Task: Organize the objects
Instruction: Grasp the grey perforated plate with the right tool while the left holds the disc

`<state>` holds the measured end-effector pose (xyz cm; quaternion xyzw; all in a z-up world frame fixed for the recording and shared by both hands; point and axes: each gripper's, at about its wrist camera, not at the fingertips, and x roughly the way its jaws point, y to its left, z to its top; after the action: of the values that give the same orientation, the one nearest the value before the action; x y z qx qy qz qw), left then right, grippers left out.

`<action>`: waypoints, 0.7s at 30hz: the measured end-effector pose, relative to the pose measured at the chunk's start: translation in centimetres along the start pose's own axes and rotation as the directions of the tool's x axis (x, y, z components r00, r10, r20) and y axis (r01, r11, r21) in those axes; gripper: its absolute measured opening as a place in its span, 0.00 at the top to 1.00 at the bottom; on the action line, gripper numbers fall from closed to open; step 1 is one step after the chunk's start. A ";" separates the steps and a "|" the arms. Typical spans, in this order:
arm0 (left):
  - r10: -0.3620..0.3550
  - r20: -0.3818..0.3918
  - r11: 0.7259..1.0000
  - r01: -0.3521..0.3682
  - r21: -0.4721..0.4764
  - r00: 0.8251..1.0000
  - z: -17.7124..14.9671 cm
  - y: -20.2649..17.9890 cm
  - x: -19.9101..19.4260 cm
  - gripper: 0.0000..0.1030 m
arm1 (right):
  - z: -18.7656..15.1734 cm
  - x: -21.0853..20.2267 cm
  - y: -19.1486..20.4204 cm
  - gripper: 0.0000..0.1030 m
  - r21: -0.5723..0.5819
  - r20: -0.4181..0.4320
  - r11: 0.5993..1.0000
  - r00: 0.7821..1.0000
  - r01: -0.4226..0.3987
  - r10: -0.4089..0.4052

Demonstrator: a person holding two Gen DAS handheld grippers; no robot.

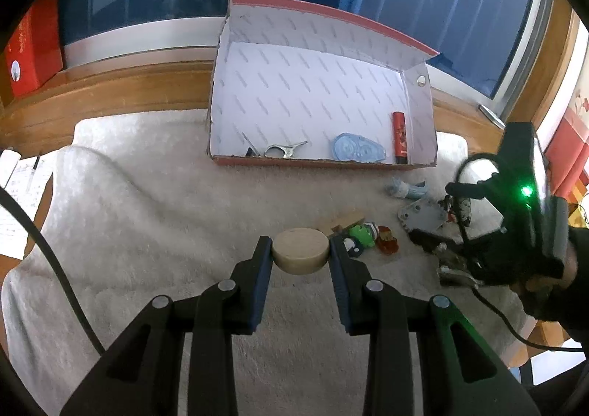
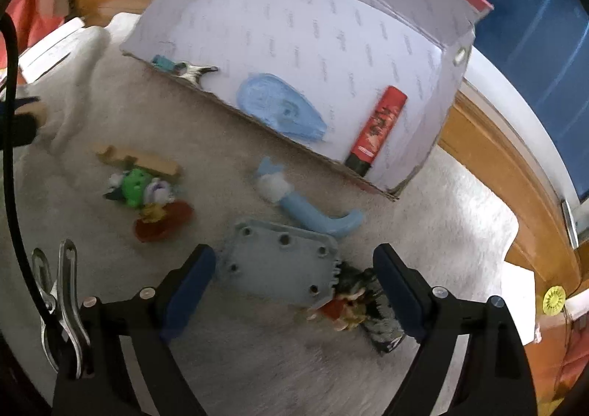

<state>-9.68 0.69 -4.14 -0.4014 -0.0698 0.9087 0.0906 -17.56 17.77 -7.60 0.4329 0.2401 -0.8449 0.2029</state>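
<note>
Through the left wrist view, the left gripper point(image 1: 300, 256) pinches a pale round wooden disc point(image 1: 300, 250) above the white fleece blanket point(image 1: 147, 232), on the near side of the open cardboard box point(image 1: 320, 95). Inside the box, along its near wall, lie a metal clip point(image 1: 281, 151), a blue oval piece point(image 1: 359, 151) and a red tube point(image 1: 399, 138). Through the right wrist view, the right gripper point(image 2: 294, 283) stands spread wide over a grey plate point(image 2: 279, 268) and a small dark figure point(image 2: 359, 300) just short of the box, touching neither.

Red-edged box point(image 1: 324, 92), beige disc point(image 1: 301, 249), white fluffy blanket point(image 1: 147, 217).
</note>
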 end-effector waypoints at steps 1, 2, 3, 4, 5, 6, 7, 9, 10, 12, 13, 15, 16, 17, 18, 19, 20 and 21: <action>0.002 0.000 1.000 -0.002 0.008 1.000 0.0 -0.1 0.1 0.71 | -0.1 -0.3 0.1 0.13 0.021 0.007 1.000 1.000 -0.023 0.023; 0.000 -0.001 1.000 0.000 0.014 1.000 0.1 -0.3 0.1 0.71 | -0.2 -0.5 0.2 0.13 0.044 0.011 0.998 0.999 -0.037 0.036; -0.005 -0.002 1.000 0.005 0.017 1.000 0.1 -0.4 0.2 0.71 | -0.3 -0.4 0.3 0.13 0.058 0.012 0.998 0.999 -0.037 0.036; -0.010 -0.003 1.000 0.010 0.021 1.000 0.2 -0.5 0.3 0.71 | -0.3 0.0 0.5 0.13 0.077 0.005 0.997 1.000 -0.012 0.012; -0.014 -0.004 1.000 0.014 0.027 1.000 0.2 -0.7 0.3 0.71 | -0.3 0.6 0.8 0.13 0.091 -0.006 0.996 1.000 0.014 -0.013; -0.017 -0.006 0.999 0.017 0.038 1.000 0.2 -0.9 0.4 0.71 | -0.3 0.9 0.8 0.18 0.105 -0.008 0.994 1.000 0.030 -0.029; -0.017 -0.006 0.999 0.017 0.049 1.000 0.2 -1.2 0.4 0.71 | -0.2 1.2 0.5 0.24 0.134 0.004 0.991 1.000 0.015 -0.016; -0.011 -0.003 0.997 0.011 0.071 1.000 0.2 -1.5 0.4 0.71 | -0.1 1.5 -0.1 0.36 0.181 -0.004 0.984 1.000 -0.004 0.005; -0.011 -0.003 0.997 0.011 0.075 1.000 0.2 -1.5 0.4 0.71 | 0.0 1.5 -0.3 0.42 0.192 0.001 0.981 1.000 -0.016 0.016; -0.012 0.000 0.997 0.012 0.072 1.000 0.3 -1.3 0.3 0.70 | 0.1 1.3 -0.2 0.71 0.175 0.006 0.985 1.000 0.010 -0.011; -0.010 0.001 0.998 0.010 0.069 1.000 0.3 -1.2 0.3 0.71 | 0.2 1.2 0.1 0.72 0.155 0.007 0.988 1.000 0.020 -0.021; -0.007 0.007 0.998 0.006 0.062 1.000 0.4 -0.9 0.2 0.71 | 0.1 1.0 0.3 0.79 0.140 0.018 0.990 1.000 0.023 -0.026; -0.009 0.012 0.998 0.008 0.057 1.000 0.5 -0.7 0.1 0.71 | 0.1 0.8 0.4 0.80 0.134 0.023 0.991 0.999 0.022 -0.025; -0.011 0.015 0.998 0.010 0.054 1.000 0.6 -0.7 0.1 0.71 | 0.0 0.7 0.4 0.82 0.134 0.027 0.991 0.999 0.020 -0.024; -0.015 0.018 0.998 0.014 0.053 1.000 0.6 -0.7 0.0 0.70 | -0.1 0.5 0.3 0.84 0.136 0.032 0.991 0.999 0.016 -0.021; -0.019 0.019 0.998 0.018 0.056 1.000 0.7 -0.8 0.1 0.71 | -0.3 0.2 0.2 0.85 0.141 0.040 0.990 0.999 0.012 -0.018; -0.023 0.020 0.998 0.021 0.060 1.000 0.7 -0.9 0.1 0.70 | -0.6 -0.2 0.1 0.86 0.147 0.052 0.989 0.998 0.011 -0.019; -0.026 0.020 0.998 0.025 0.063 0.999 0.7 -0.9 0.1 0.70 | -0.9 -0.5 0.1 0.87 0.154 0.060 0.988 0.998 0.011 -0.020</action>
<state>-10.11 1.57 -3.58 -0.3880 -0.0473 0.9134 0.1139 -16.66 18.23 -7.65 0.4193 0.1714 -0.8752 0.1697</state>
